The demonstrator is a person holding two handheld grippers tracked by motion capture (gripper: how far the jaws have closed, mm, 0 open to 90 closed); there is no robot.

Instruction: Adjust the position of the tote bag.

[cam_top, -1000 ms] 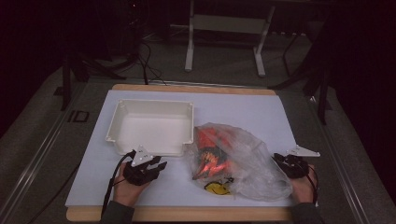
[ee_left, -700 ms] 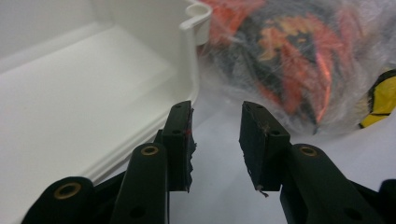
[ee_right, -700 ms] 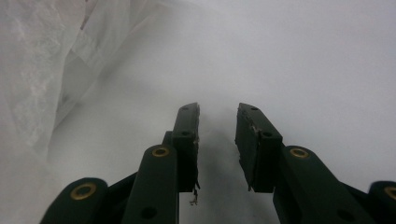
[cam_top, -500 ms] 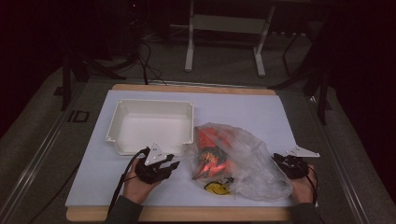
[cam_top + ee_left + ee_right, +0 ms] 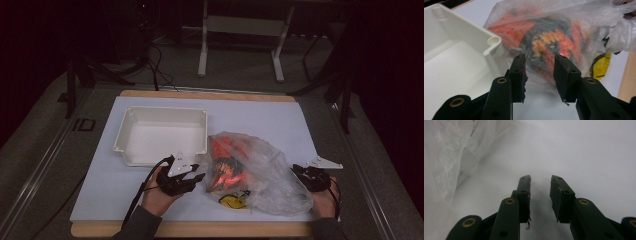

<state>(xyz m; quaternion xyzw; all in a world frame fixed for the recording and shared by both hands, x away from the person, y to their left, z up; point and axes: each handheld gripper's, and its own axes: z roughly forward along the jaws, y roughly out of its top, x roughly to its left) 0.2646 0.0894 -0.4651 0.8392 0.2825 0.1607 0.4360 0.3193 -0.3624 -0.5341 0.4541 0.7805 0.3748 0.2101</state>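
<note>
Left gripper (image 5: 539, 75): fingers (image 5: 518, 75) parted to a moderate gap, nothing between them; they have just been opening a little. They point at the near side of the bag (image 5: 564, 37), tips just short of the film, no pinch on it yet. In the high view the left gripper (image 5: 192, 176) has come in from the open sheet toward the bag's (image 5: 250, 172) left edge and now sits just beside it, close to the near right corner of the bin (image 5: 162, 134).

Right gripper (image 5: 540, 195): fingers about half open, empty, over bare white sheet; bag film (image 5: 446, 157) lies off to one side of them, not touching. In the high view the right gripper (image 5: 306, 175) has kept its place at the bag's right edge.

The bag lies on the table (image 5: 280, 117) between the two grippers, slumped, with orange-and-black contents and something yellow near its front. The bin stands empty to its left, touching or nearly touching the bag.

Judgement: the left hand's approach is finished and the work is at its start — nothing grasped, nothing moved. Next likely calls for closing on a fold of film; thin plastic may slip.
</note>
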